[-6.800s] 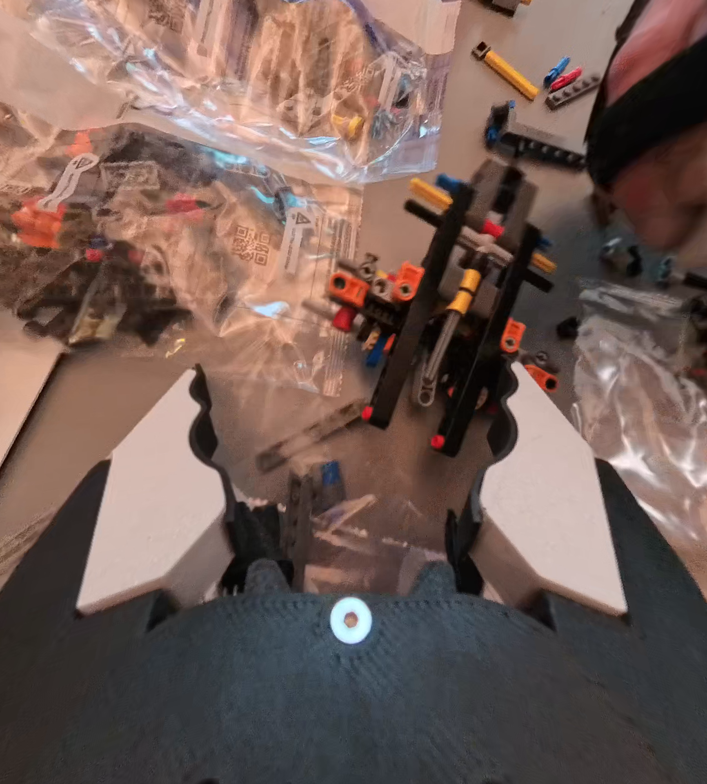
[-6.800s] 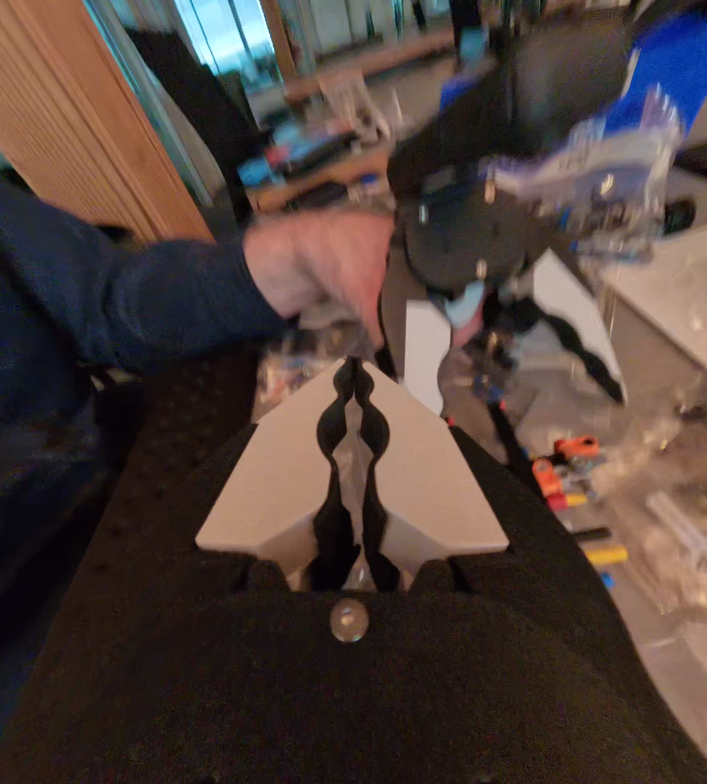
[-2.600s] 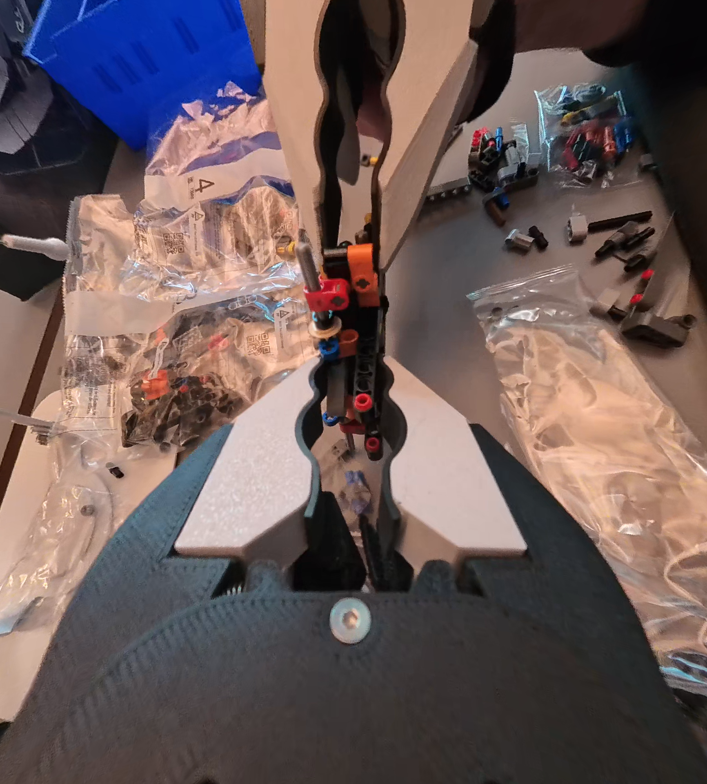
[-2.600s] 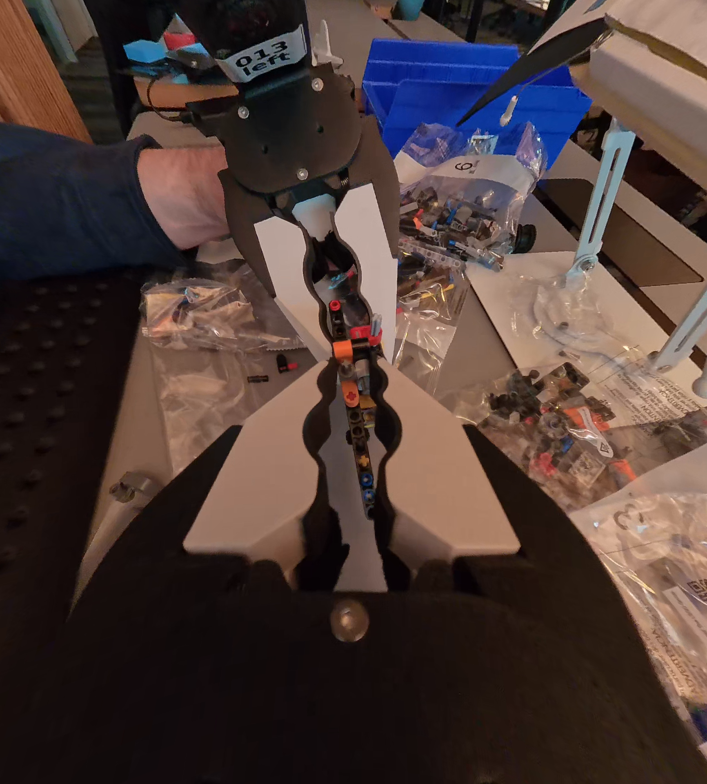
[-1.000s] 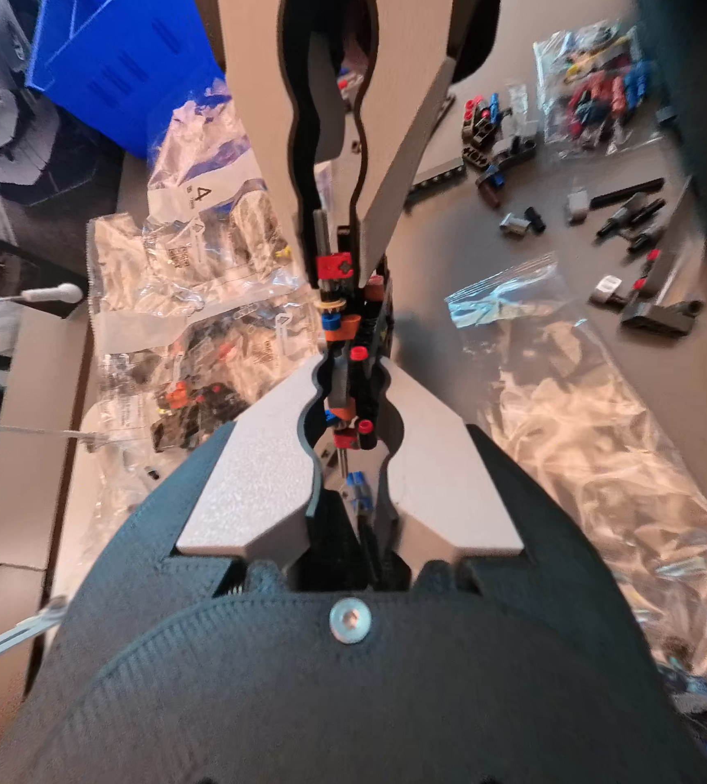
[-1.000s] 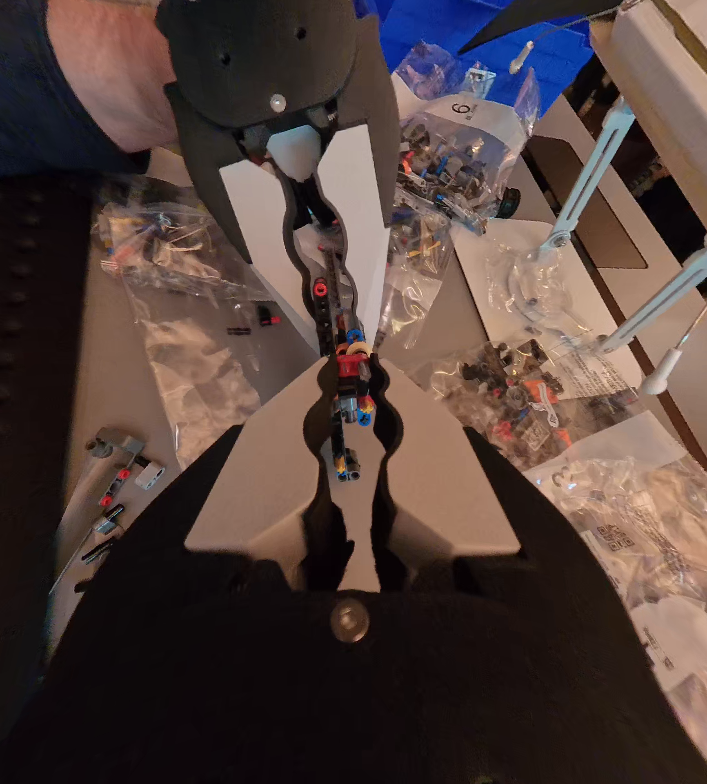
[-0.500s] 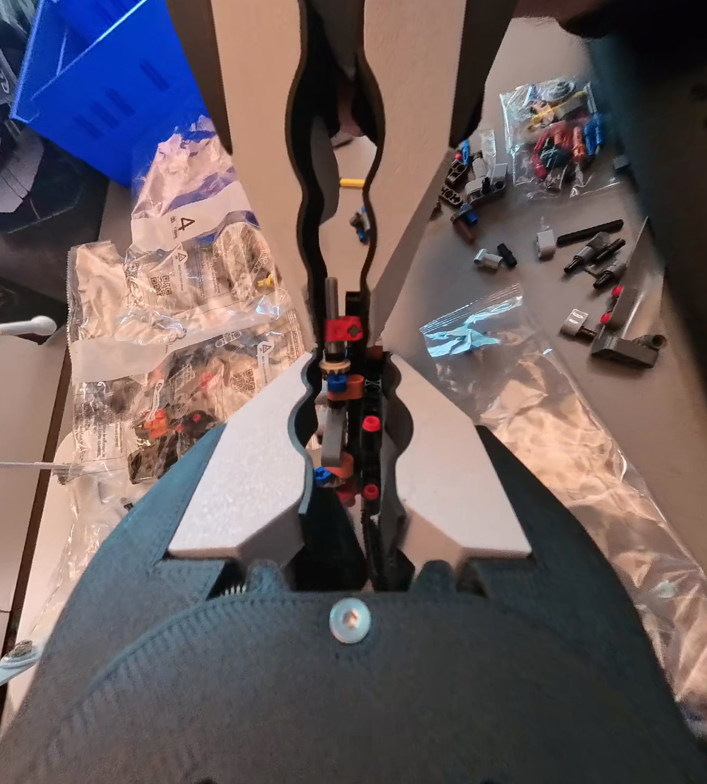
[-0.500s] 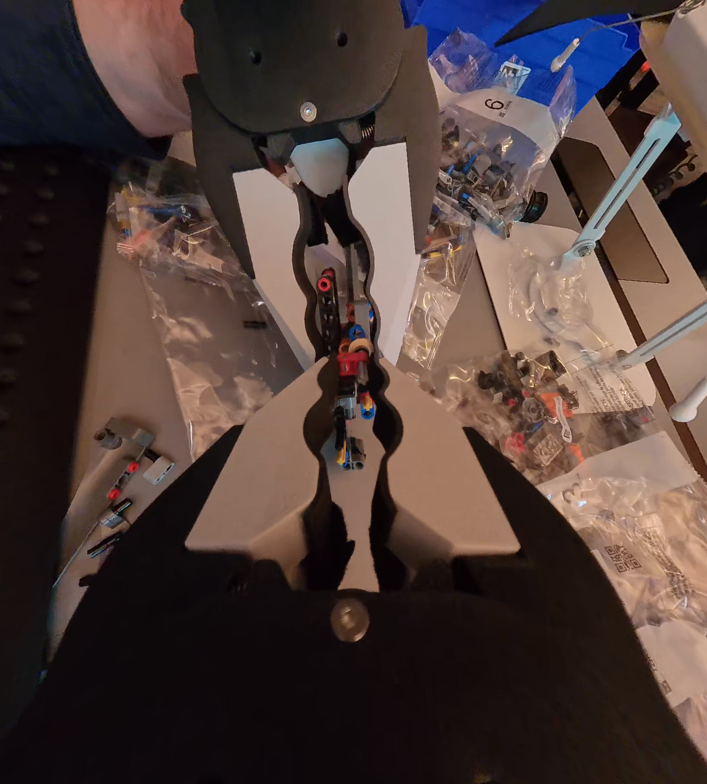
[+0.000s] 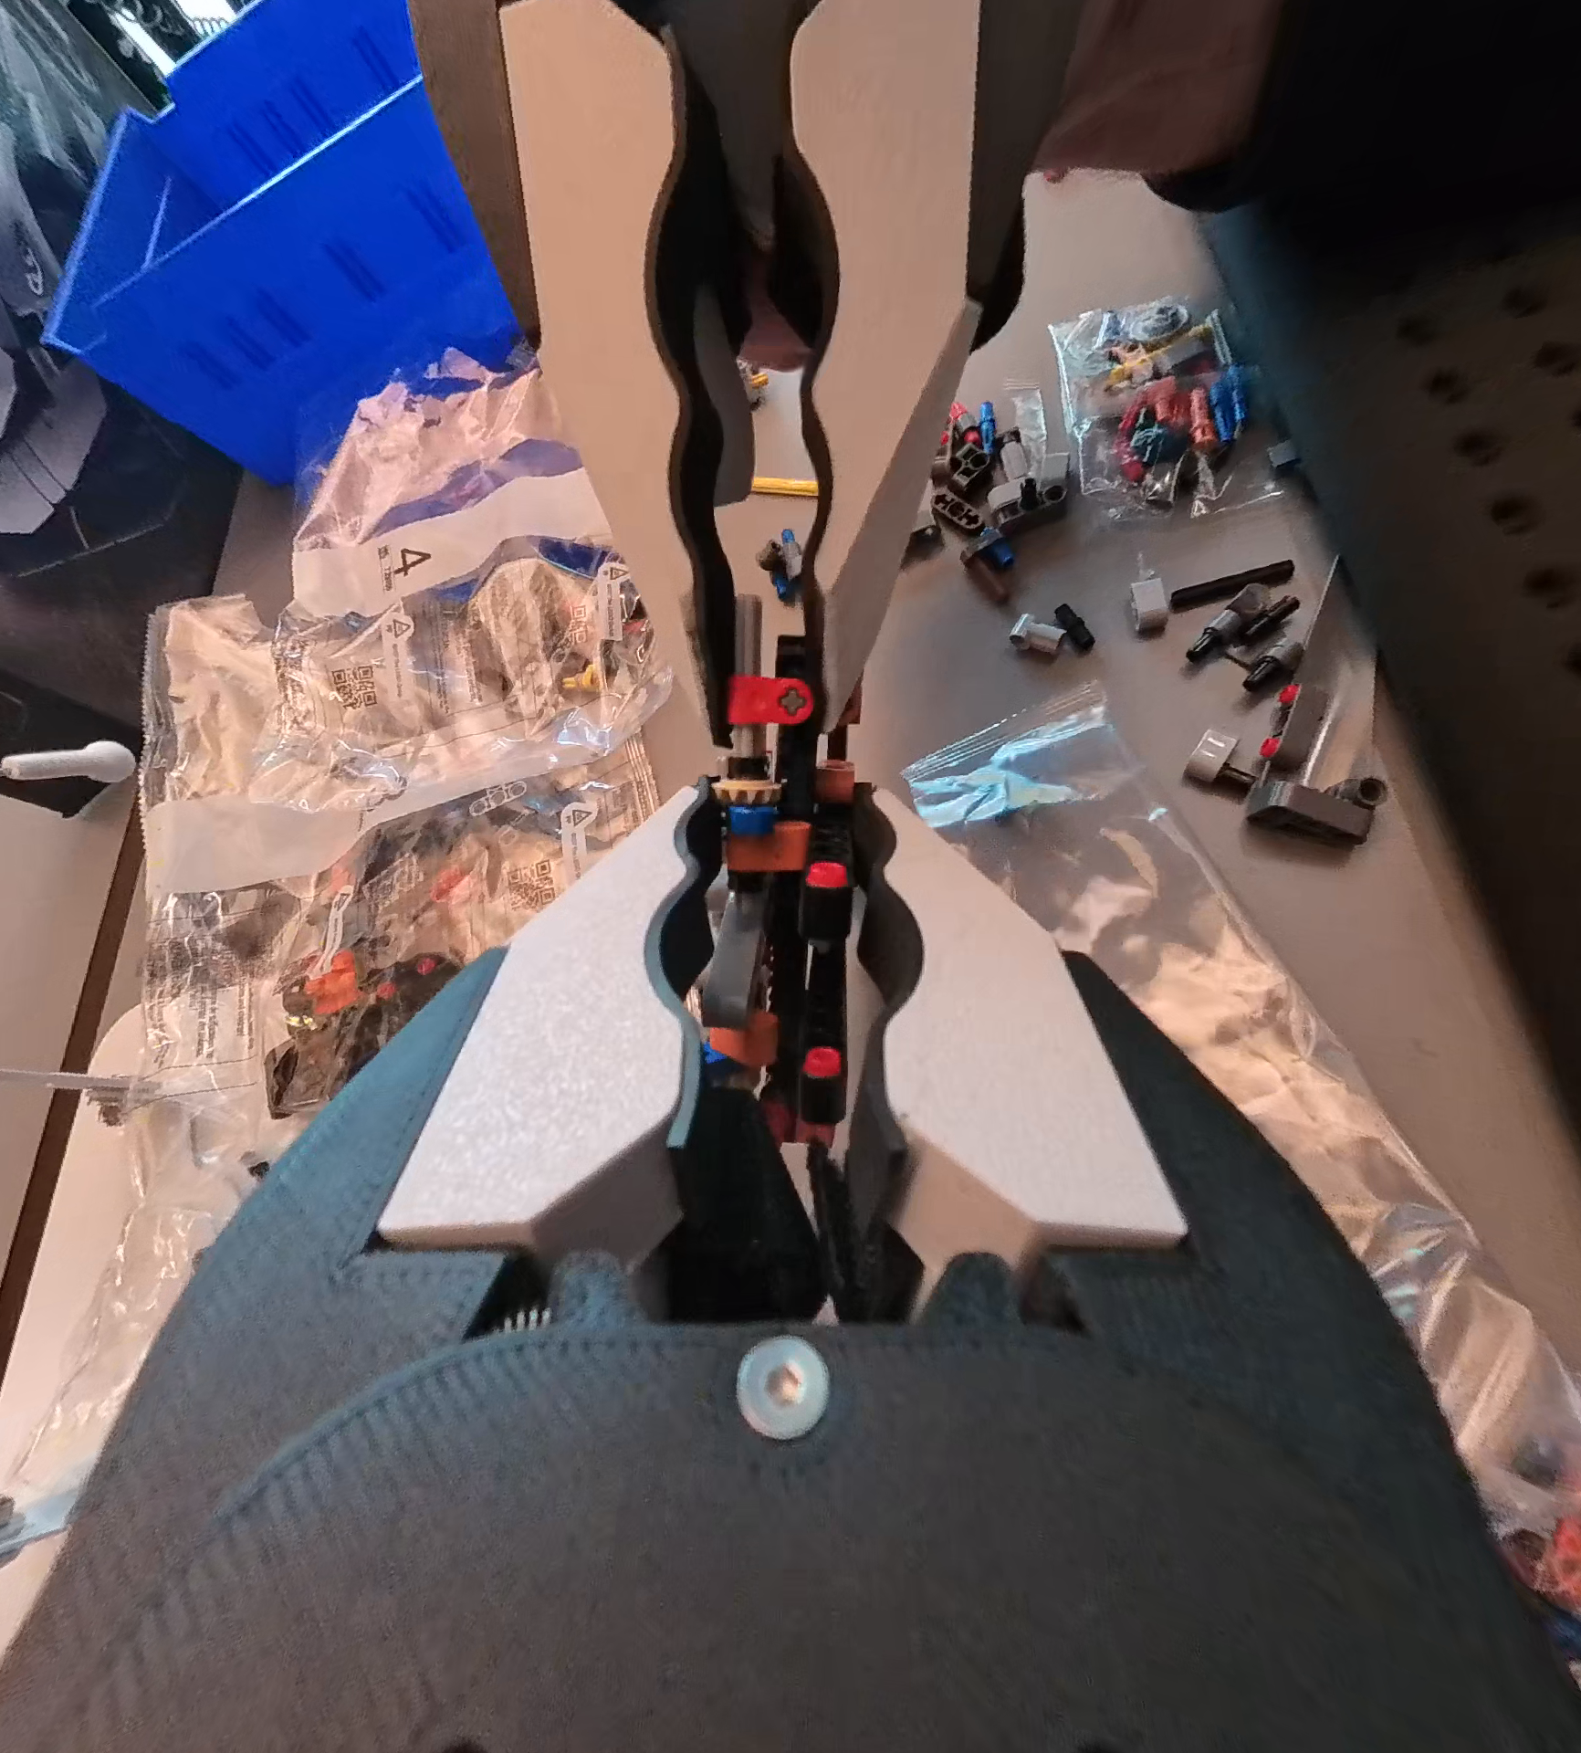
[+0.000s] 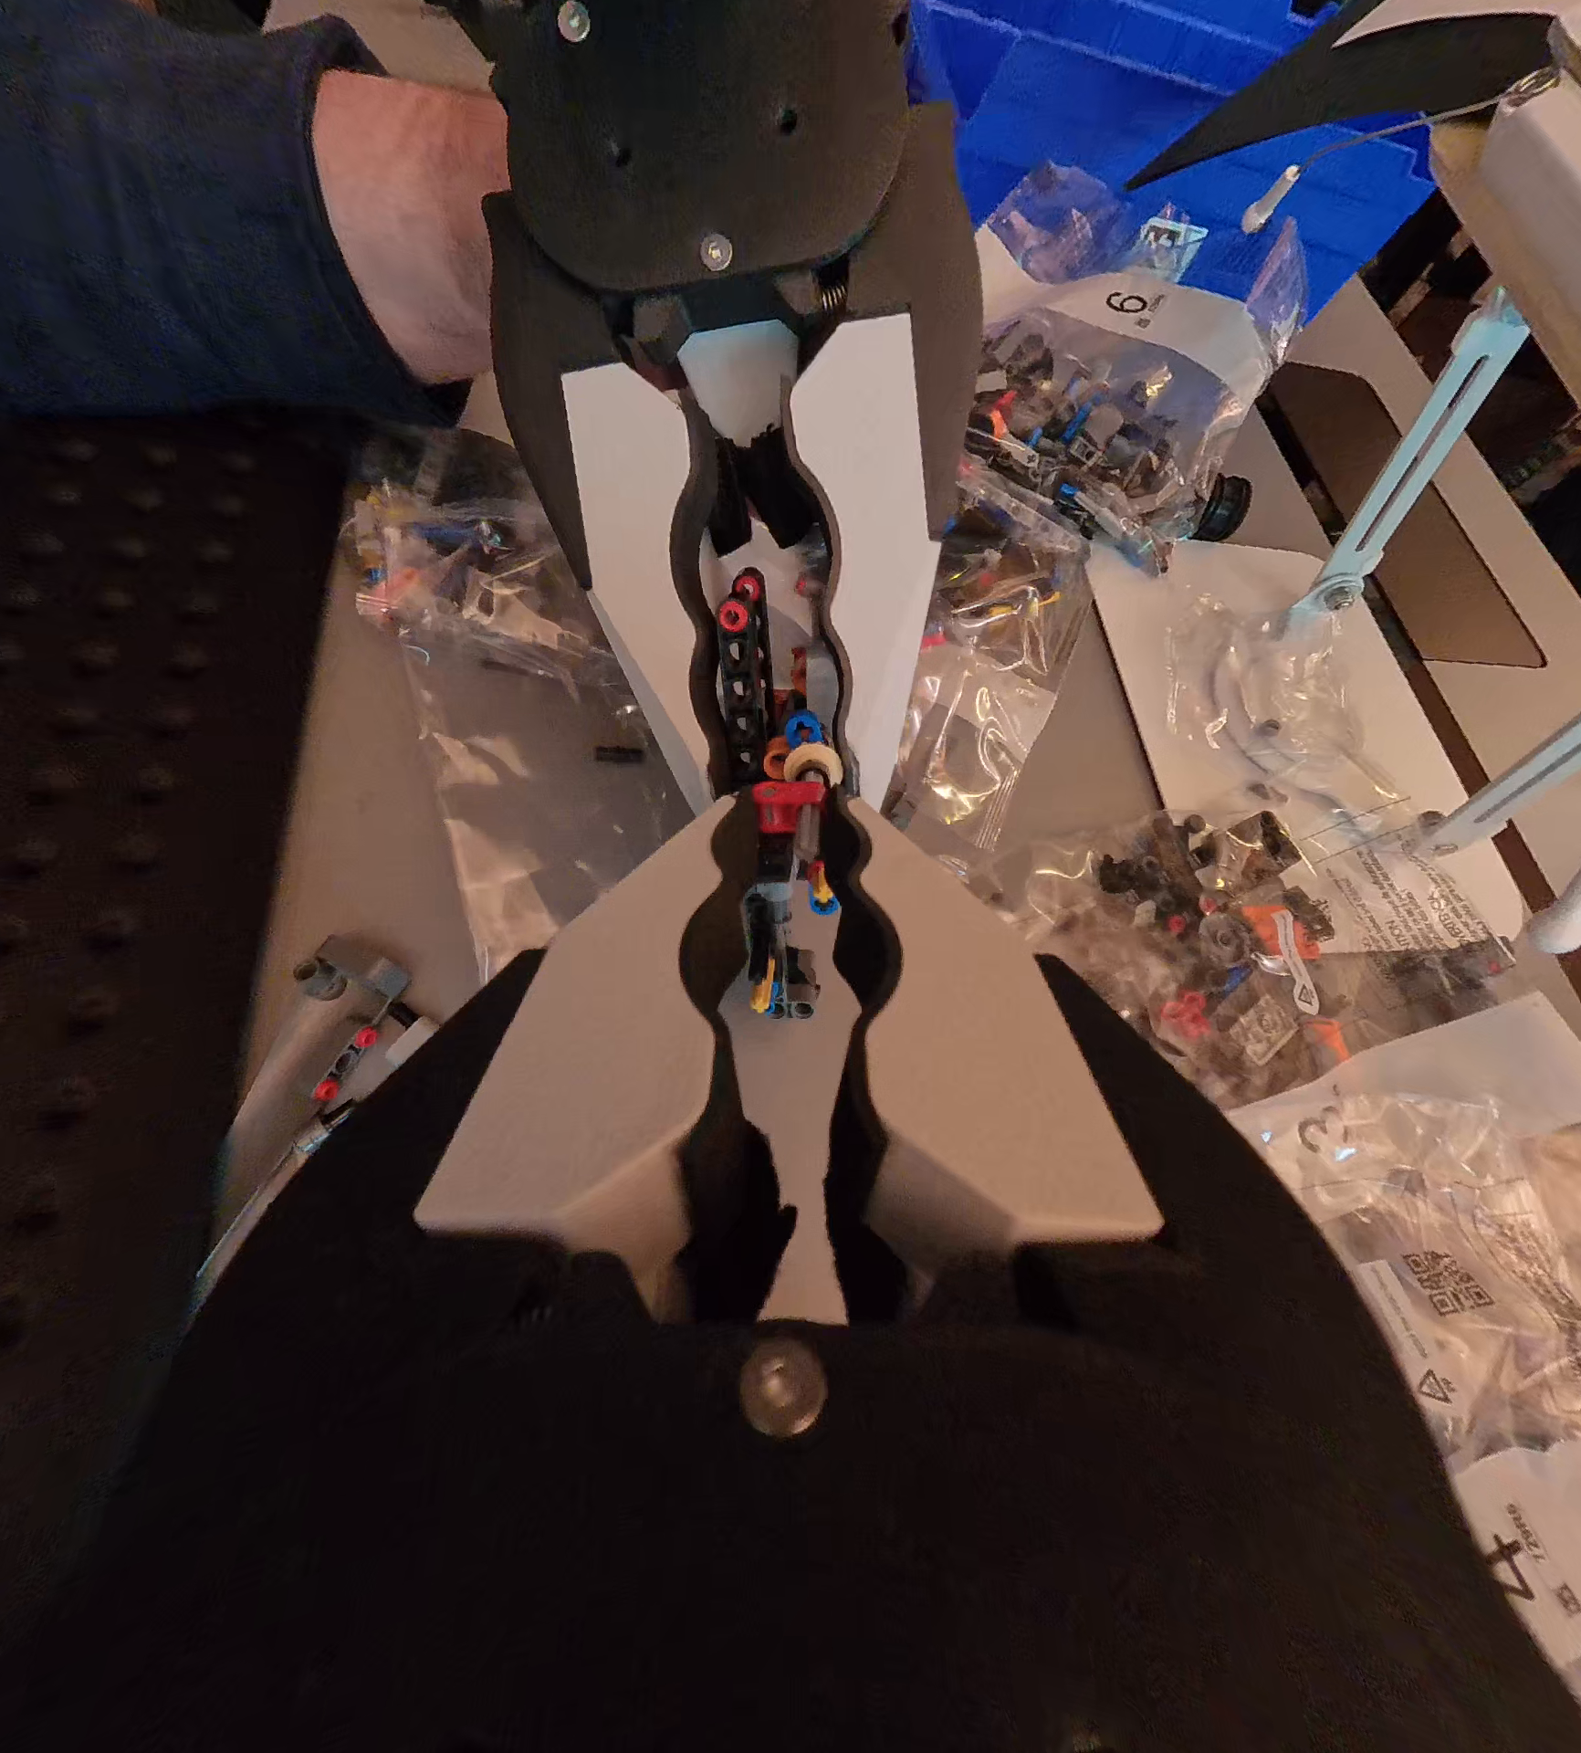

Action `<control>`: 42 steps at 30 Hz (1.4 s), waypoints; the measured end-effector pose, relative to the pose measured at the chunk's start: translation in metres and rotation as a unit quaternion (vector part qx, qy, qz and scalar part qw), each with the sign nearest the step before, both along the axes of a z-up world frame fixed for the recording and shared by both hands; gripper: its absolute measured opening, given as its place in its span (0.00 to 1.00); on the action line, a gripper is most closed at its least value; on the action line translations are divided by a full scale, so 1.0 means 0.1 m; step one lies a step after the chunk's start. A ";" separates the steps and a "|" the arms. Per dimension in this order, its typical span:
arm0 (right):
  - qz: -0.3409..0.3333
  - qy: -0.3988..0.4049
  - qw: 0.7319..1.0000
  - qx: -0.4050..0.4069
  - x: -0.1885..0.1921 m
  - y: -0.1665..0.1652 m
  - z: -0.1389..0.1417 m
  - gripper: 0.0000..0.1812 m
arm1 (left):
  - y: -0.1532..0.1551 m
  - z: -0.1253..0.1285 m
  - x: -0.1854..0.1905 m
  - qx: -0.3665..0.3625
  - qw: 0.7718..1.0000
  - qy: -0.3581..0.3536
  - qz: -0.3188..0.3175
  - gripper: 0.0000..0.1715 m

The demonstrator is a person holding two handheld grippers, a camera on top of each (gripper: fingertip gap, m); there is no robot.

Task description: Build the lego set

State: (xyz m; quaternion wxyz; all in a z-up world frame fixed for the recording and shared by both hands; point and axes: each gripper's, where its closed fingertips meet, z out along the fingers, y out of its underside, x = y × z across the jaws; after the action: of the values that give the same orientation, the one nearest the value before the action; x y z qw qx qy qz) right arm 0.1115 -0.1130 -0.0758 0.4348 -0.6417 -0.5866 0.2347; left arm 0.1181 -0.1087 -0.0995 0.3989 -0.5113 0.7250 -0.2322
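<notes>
A: What does the bench [image 9: 1147,949] carry?
B: A grey top littered with clear bags [image 9: 407,683] of parts, loose pins [image 9: 1232,617] and a flat empty bag [image 9: 1176,958]. A blue bin [image 9: 294,275] stands at the far edge, and a dark studded mat [image 10: 85,759] lies along one side. White brackets [image 10: 1394,512] rise over a pale board by the bin.

A: And the tongs?
B: The left tongs [image 9: 782,797] are clenched on the model [image 9: 787,911], a black beam frame with red, orange and blue pins, held in the air above the bench. The right tongs [image 10: 782,806] meet them tip to tip, nipping the red connector [image 10: 775,806] on the model's grey axle.

A: Anything unclear?
B: The model's near end is hidden between the left fingers [image 9: 559,1005]. A sleeve [image 10: 104,209] is cut off by the frame edge. The room beyond the bin is too dark to make out.
</notes>
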 end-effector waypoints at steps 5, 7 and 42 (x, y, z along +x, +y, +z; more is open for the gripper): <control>0.003 0.011 1.000 -0.008 0.02 0.00 0.02 0.06 | 0.00 0.03 0.00 -0.011 1.000 -0.011 -0.001 0.16; 0.002 0.021 1.000 -0.016 0.01 0.00 0.04 0.06 | 0.00 0.04 0.00 -0.018 1.000 -0.017 -0.001 0.16; -0.027 -0.024 0.999 0.001 -0.06 0.10 -0.14 0.08 | 0.08 0.12 -0.06 -0.061 0.996 -0.062 0.001 0.12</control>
State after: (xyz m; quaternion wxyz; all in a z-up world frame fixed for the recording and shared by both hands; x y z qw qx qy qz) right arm 0.1050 -0.1030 -0.0899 0.4273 -0.6624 -0.5794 0.2073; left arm 0.1124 -0.1011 -0.0872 0.4116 -0.5198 0.6828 -0.3068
